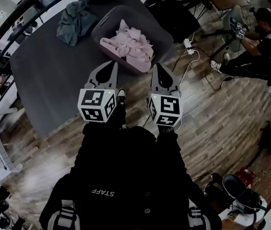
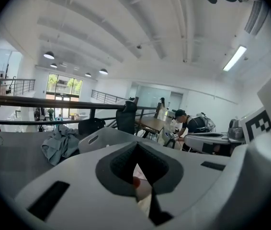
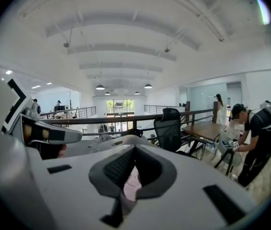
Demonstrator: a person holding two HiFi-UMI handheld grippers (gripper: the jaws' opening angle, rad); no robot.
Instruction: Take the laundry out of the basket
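A dark basket [image 1: 158, 38] stands on the grey table [image 1: 49, 75] and holds crumpled pink laundry [image 1: 129, 44]. My left gripper [image 1: 110, 65] hangs just short of the basket's near rim, jaws together and holding nothing. My right gripper [image 1: 157, 67] sits beside it at the basket's near right corner, also shut and holding nothing. In the left gripper view the basket [image 2: 102, 138] rises just past the shut left gripper [image 2: 136, 146]. In the right gripper view pink laundry [image 3: 132, 183] shows through the gap behind the right gripper [image 3: 134, 150].
A grey-green garment [image 1: 75, 20] lies on the table left of the basket. A black office chair [image 1: 174, 13] stands behind the table. A power strip and cables [image 1: 189, 46] lie on the wooden floor. A person [image 1: 265, 47] sits at the right. A railing [image 1: 11, 18] borders the table's far side.
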